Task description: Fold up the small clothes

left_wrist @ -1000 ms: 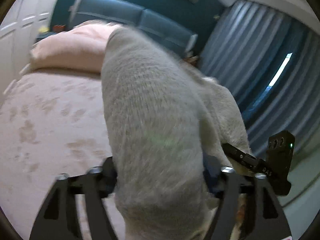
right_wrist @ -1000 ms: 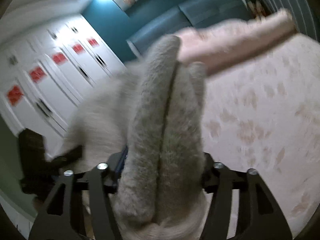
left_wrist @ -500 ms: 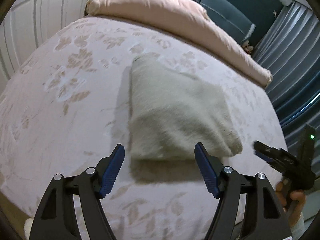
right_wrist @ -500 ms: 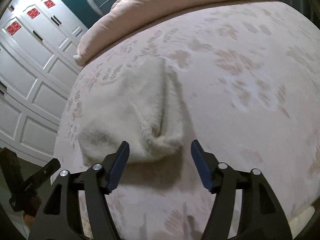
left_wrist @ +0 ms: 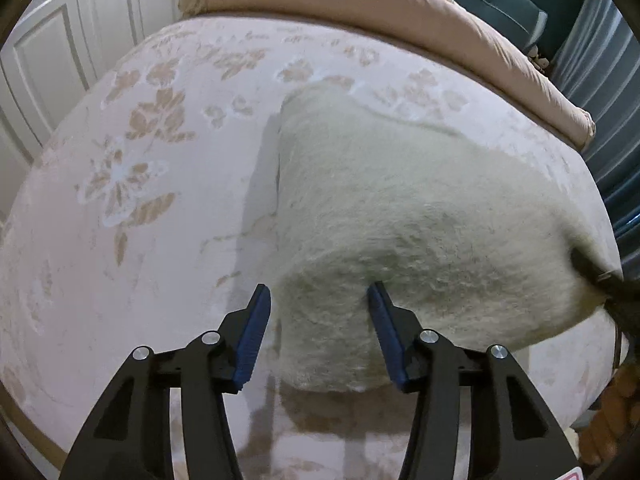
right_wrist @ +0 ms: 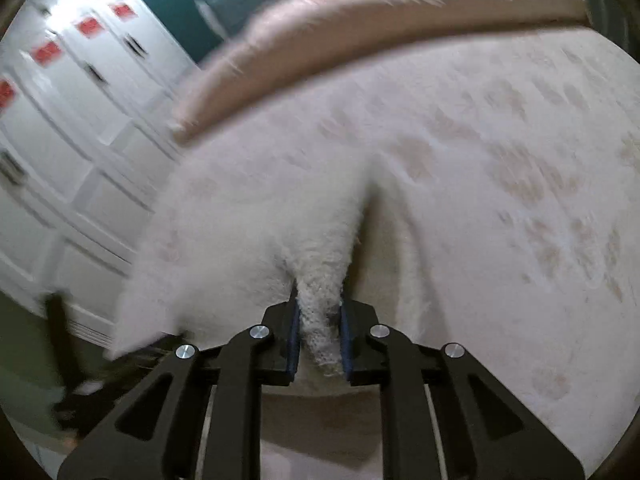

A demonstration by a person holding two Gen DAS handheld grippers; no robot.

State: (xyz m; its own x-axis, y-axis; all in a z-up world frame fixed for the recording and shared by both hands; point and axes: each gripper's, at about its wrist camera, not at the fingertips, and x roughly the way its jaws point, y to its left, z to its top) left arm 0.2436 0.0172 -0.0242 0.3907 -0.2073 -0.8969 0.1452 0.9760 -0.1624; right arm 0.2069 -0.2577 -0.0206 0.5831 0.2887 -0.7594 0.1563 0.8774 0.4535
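On the bed [left_wrist: 132, 208], the right hand-held gripper [right_wrist: 319, 338] pinches the sweater [left_wrist: 400, 216] corner; the left hand-held gripper [left_wrist: 318, 332] gapes, empty (a lopsided lift could undo the fold).

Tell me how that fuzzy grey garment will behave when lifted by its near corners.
The fuzzy garment probably droops: it bunches where the right gripper pinches it. Its fluffy pile likely grips pads well. It looks light, barely denting the bedspread.
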